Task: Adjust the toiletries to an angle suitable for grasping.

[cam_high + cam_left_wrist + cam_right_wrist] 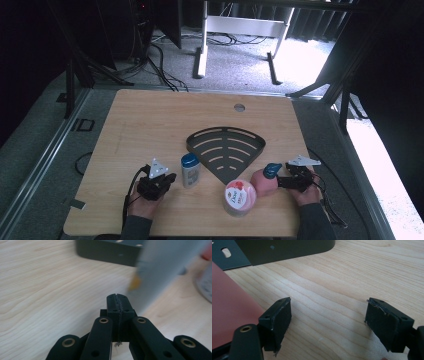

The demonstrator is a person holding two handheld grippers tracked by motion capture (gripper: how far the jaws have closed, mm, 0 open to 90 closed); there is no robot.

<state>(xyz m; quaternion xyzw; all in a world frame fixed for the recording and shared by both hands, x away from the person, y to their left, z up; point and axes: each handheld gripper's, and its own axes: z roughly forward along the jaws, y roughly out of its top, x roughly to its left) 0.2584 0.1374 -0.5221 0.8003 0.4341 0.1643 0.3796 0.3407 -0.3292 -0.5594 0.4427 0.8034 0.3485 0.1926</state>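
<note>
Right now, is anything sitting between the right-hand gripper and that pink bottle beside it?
Nothing visible does. The right gripper sits right beside the pink bottle, jaws wide open over bare table. The Dove jar stands on the bottle's other side.

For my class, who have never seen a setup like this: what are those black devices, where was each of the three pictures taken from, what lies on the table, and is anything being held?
A person sits at a wooden table and holds a hand-operated clamp with two black jaws in each hand. The high view looks down from above. The other two pictures come from small cameras riding on each clamp, looking along its jaws.

On the table lie a dark fan-shaped slotted rack, a small bottle with a blue cap, a pink bottle with a blue cap and a round Dove tub.

The left gripper has its jaws pressed together on nothing, beside the small bottle. The right gripper is open and empty, right beside the pink bottle. Nothing is held.
</note>
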